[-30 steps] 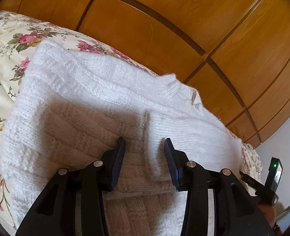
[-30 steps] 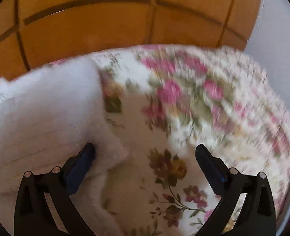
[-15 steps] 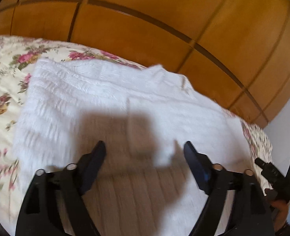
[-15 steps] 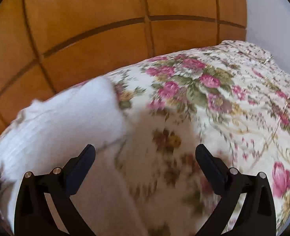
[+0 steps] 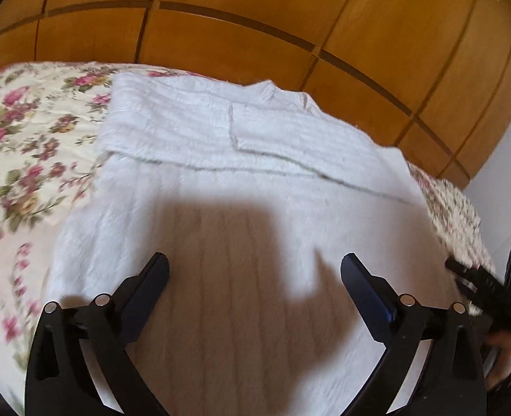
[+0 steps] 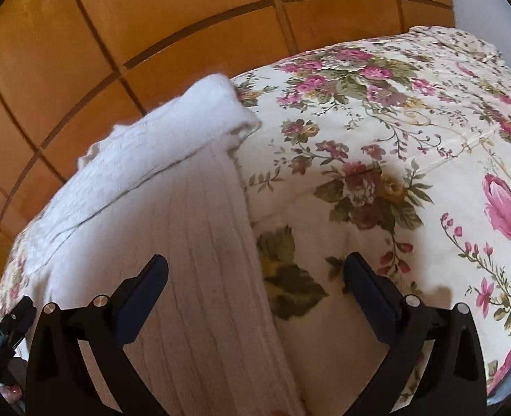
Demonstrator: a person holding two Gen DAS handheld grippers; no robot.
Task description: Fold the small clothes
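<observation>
Left wrist view first: my left gripper [image 5: 254, 270] is tilted down over the white ribbed knit sweater [image 5: 248, 187], and its jaws are opening, already spread wide with nothing between them, just hanging above the knit without pinching it. The sweater lies flat on the bed with the cream floral bedspread [image 5: 30, 145], both sleeves folded across the chest near the collar, and the gripper's shadow falls on the lower body of it. Over at the right edge I can spot the other gripper's black body with a small green light.

Right wrist view: my right gripper [image 6: 255, 270] also points down at an angle, jaws spread wide and empty. It straddles the sweater's [image 6: 172, 215] side edge, one finger over the knit, the other over the bedspread [image 6: 394, 138]. The orange-brown wooden panelled wardrobe [image 6: 151, 17] stands behind the bed.

No brand, label or writing I can read anywhere.
</observation>
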